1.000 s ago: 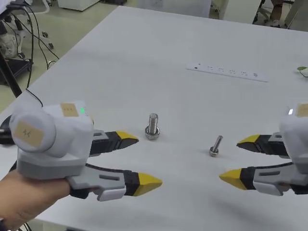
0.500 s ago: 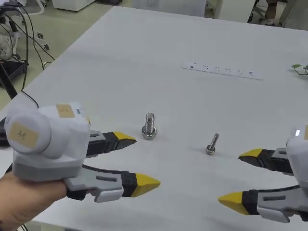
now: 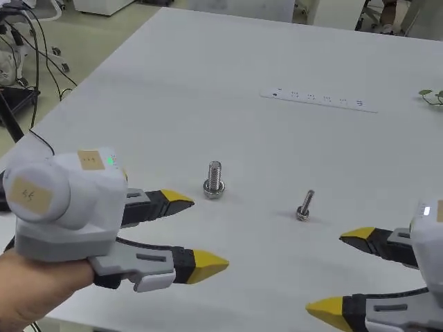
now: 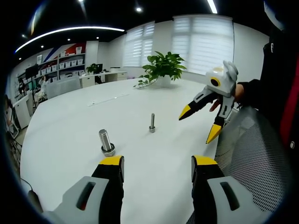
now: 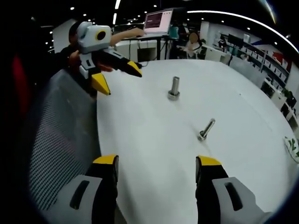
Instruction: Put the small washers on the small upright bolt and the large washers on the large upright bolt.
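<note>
- Left gripper [image 3: 208,232], lower left, and right gripper [image 3: 325,273], lower right, hover with jaws spread and empty.
- Large bolt [image 3: 214,176] and small bolt [image 3: 306,202] stand mid-frame; washers [image 3: 214,191] apparently ring their bases, so both grippers likely hang clear.

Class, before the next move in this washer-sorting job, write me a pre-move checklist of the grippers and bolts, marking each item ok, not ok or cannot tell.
1. Left gripper open and empty: ok.
2. Right gripper open and empty: ok.
3. Large silver threaded bolt standing upright on the white table: ok.
4. Small silver bolt standing on its head, apart from the large one: ok.
5. Washers seated on the bolts: cannot tell; the base rings could be washers or bolt heads.
6. Both bolts lie between the two grippers, bare table around them: ok.
</note>
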`<state>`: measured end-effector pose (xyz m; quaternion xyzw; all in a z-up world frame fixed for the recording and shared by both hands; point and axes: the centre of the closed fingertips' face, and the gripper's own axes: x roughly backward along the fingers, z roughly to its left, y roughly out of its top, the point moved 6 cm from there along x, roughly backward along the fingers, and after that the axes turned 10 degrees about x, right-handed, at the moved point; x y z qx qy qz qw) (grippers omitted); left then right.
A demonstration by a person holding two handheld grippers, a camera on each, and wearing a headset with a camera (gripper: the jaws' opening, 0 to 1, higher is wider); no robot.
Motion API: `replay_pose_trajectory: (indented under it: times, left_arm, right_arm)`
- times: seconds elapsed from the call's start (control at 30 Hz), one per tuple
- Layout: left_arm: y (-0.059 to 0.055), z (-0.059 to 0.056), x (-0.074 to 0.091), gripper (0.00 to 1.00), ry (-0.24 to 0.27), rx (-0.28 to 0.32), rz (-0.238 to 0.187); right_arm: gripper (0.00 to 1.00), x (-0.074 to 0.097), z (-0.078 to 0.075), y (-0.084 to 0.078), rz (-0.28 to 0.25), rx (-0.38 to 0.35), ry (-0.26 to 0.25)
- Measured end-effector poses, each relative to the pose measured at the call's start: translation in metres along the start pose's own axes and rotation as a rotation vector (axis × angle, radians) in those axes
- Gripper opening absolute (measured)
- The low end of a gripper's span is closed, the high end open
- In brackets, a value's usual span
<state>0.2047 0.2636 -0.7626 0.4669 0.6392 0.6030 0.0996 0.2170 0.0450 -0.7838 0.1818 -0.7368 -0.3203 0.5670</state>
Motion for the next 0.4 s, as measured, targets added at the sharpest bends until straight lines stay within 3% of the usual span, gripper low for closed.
replay_pose_trajectory:
  times: [0.4]
  left_arm:
    - [0.0007, -0.0002, -0.0005, 0.57, 0.000, -0.001, -0.002]
  right_arm:
    - [0.70, 0.0001, -0.0039, -0.0013, -0.003, -0.004, -0.015]
